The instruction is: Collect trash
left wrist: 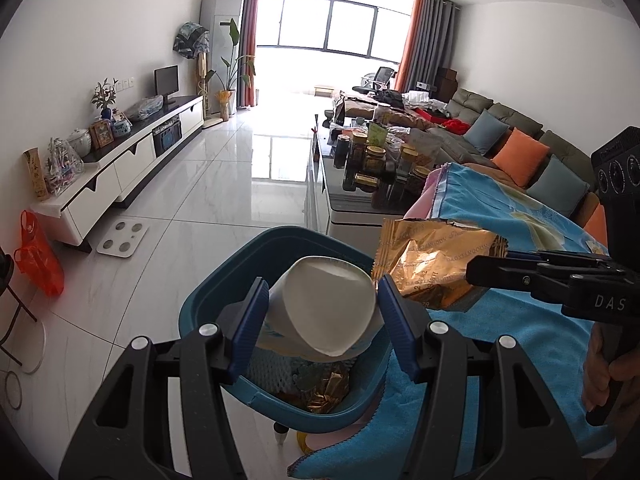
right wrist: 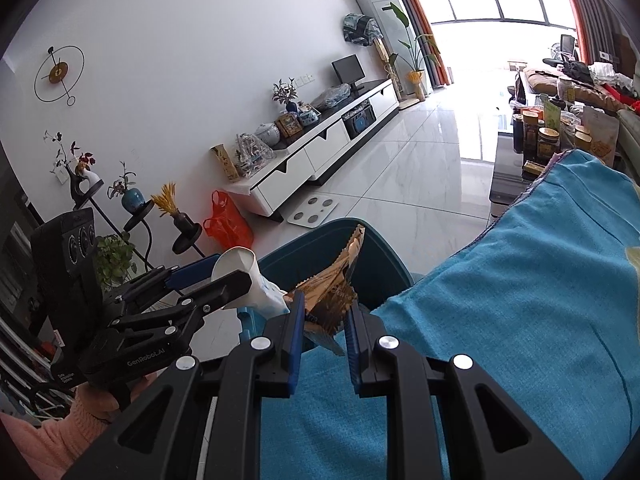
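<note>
A crumpled white paper cup [left wrist: 328,304] is squeezed between the blue pads of my left gripper [left wrist: 322,292], held just over the open teal bin [left wrist: 248,248]. Inside the bin lie white foam netting [left wrist: 276,372] and a gold wrapper. My right gripper [right wrist: 324,316] is shut on a torn gold foil wrapper [right wrist: 332,280], which hangs over the bin's near rim [right wrist: 380,248] beside a blue towel [right wrist: 520,300]. In the left wrist view the same wrapper [left wrist: 432,264] shows at the right, pinched by the right gripper [left wrist: 476,270]. In the right wrist view the left gripper [right wrist: 230,268] carries the cup [right wrist: 240,260].
The towel covers a raised surface right of the bin. Beyond it stands a glass coffee table [left wrist: 340,204] crowded with jars, and a sofa [left wrist: 520,152] runs along the right. An orange plastic bag [left wrist: 38,256], a white scale [left wrist: 122,238] and a TV cabinet [left wrist: 132,164] line the left.
</note>
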`<action>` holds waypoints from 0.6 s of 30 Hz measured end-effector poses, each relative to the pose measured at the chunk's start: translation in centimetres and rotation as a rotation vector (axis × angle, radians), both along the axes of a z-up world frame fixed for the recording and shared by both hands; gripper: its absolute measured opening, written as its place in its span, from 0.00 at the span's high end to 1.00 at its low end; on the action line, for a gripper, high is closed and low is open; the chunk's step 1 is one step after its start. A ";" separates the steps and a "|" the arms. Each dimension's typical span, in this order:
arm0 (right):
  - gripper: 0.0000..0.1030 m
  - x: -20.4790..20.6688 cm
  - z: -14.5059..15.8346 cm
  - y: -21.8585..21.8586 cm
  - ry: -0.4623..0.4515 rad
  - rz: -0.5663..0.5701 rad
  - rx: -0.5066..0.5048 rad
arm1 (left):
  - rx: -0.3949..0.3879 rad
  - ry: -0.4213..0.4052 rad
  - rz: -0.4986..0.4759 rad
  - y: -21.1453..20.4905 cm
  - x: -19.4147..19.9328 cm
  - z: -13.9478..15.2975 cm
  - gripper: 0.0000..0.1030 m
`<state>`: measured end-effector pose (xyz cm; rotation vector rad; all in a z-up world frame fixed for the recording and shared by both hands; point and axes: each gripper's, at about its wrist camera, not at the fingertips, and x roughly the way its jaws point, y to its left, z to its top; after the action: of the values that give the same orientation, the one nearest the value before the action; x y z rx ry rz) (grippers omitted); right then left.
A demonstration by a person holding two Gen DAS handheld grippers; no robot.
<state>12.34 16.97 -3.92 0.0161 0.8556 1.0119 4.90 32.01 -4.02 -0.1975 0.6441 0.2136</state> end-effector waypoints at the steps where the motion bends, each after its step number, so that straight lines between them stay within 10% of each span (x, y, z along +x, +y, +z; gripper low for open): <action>1: 0.83 0.1 -0.1 0.3 0.003 0.001 -0.005 | -0.001 0.005 0.001 0.1 0.2 -0.1 0.45; 18: 0.83 1.4 -1.7 3.5 0.023 0.013 -0.068 | -0.019 0.053 0.021 0.6 2.3 -2.6 0.45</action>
<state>13.73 20.49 -5.66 -0.0357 0.9121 0.9959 7.17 32.58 -6.64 -0.2171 0.6974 0.2342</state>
